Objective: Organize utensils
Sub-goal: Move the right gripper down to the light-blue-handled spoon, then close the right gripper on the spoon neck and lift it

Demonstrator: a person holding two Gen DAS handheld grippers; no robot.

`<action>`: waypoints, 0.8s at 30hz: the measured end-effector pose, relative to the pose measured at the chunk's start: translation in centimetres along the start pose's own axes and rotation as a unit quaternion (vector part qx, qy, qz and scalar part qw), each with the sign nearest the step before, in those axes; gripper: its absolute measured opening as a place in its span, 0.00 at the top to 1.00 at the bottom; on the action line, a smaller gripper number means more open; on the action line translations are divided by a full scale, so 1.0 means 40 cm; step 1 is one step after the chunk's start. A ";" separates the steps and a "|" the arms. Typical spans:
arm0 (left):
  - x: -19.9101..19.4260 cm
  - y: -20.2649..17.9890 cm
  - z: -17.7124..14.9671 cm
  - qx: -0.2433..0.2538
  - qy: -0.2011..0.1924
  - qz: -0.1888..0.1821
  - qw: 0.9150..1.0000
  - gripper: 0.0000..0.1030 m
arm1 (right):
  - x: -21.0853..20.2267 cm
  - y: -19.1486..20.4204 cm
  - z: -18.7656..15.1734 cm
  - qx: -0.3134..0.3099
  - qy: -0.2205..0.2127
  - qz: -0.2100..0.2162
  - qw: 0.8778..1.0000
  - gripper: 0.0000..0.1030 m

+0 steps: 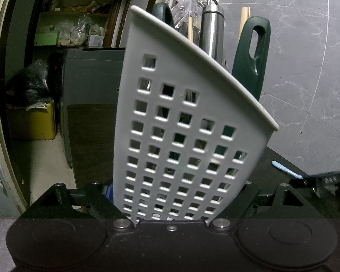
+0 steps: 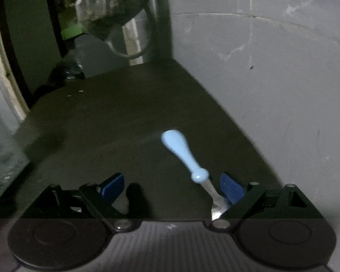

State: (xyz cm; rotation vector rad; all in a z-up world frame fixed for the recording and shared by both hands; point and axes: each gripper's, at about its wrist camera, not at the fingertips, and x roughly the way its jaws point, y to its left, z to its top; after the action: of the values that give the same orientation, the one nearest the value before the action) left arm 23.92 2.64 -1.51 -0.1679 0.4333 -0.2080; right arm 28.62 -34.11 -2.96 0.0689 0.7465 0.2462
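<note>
On the dark bench [image 2: 115,117], just ahead of the right gripper [image 2: 173,188], lies a utensil with a light blue handle [image 2: 181,151] and a metal neck. Its long axis runs from about eleven o'clock at the rounded handle end to five o'clock, where the metal part slips under the gripper's right blue pad [image 2: 232,189]. That gripper is released, its jaws spread wide with nothing pressed between them; the utensil sits well off-centre, close against the right-hand finger, while the left-hand pad stands apart from it. A clean pinch, I would judge, needs the gripper to shift toward three o'clock so the neck falls midway.

At the other side, the left gripper [image 1: 172,204] is clenched on the base of a white perforated caddy [image 1: 181,136], tilted, already holding dark green handles [image 1: 251,56] and a steel tool [image 1: 212,29]. From there the blue utensil shows at three o'clock, so the right hand is plainly the nearer one.
</note>
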 end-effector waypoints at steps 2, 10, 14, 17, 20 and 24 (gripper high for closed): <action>0.000 -0.001 0.000 0.000 0.000 0.000 1.000 0.18 | -0.022 0.028 -0.023 -0.009 0.006 0.015 1.000 0.06; -0.001 0.001 0.000 0.000 0.000 0.000 1.000 0.18 | -0.099 0.175 -0.105 -0.085 0.043 0.057 0.994 0.02; 0.001 -0.001 0.002 -0.001 0.000 0.000 1.000 0.18 | -0.104 0.205 -0.098 -0.097 0.045 0.061 0.992 0.01; 0.004 -0.002 0.002 -0.002 0.000 -0.002 1.000 0.18 | -0.094 0.181 -0.076 -0.063 0.035 0.037 0.997 0.00; 0.005 -0.001 0.002 -0.002 0.000 -0.002 1.000 0.18 | -0.066 0.145 -0.050 -0.015 0.033 0.009 0.999 0.00; 0.005 -0.002 0.002 -0.002 0.000 -0.001 1.000 0.18 | -0.031 0.120 -0.026 0.009 0.028 -0.041 0.999 0.00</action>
State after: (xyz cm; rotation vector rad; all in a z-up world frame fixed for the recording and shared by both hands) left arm 24.13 2.54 -1.49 -0.1717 0.4332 -0.2100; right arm 26.09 -29.79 -2.19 0.0479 0.8062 0.1635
